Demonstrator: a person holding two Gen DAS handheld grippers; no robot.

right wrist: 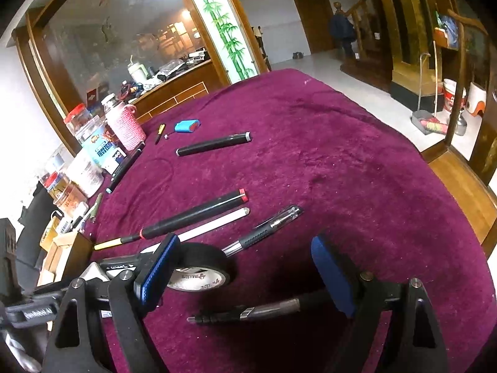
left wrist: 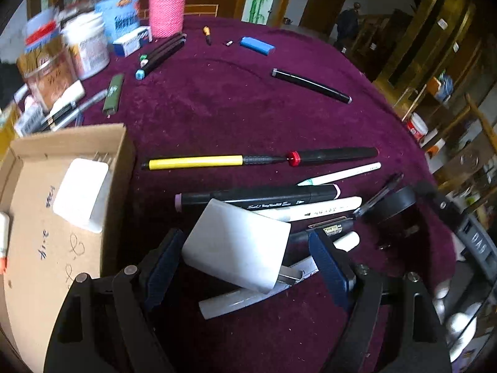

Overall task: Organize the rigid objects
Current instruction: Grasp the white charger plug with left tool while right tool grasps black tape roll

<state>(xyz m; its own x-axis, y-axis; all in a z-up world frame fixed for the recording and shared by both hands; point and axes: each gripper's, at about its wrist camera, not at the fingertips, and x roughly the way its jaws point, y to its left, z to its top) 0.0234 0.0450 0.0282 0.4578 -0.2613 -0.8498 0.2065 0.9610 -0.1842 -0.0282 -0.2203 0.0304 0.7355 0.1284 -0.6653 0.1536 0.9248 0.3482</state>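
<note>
Left gripper (left wrist: 248,264): jaws wide apart, straddling a white charger block (left wrist: 236,245) that lies tilted on a heap of pens; gap visible between each blue pad and the block, so no grip. Metal prongs of the block point toward lower right. Beneath and behind it: black marker with pink end caps (left wrist: 257,199), white pens, a dark pen with a label. Second white charger block (left wrist: 82,194) already inside the shallow cardboard box (left wrist: 37,248) at left, prongs toward the box's far wall. Yellow-and-black rod with red ring (left wrist: 261,159) lying flat just beyond the heap, near the box's right wall. Black marker with grey caps (left wrist: 311,85) alone further out on the purple cloth (left wrist: 217,99); blue lighter-like item (left wrist: 257,45) and small orange-tipped pen (left wrist: 207,34) near the far edge. Jars, pink knitted bottle cover (left wrist: 166,7) and small boxes crowded at far left, blurred.

Right gripper (right wrist: 245,273): jaws wide apart, nothing between the pads. Black tape roll (right wrist: 202,264) lying flat just beside the left finger, partly hidden by it; contact uncertain. Dark pen with metal clip (right wrist: 248,310) lying crosswise on the cloth below the open jaws. Clear-barrelled pen with black grip (right wrist: 267,230) just past the tape roll.
</note>
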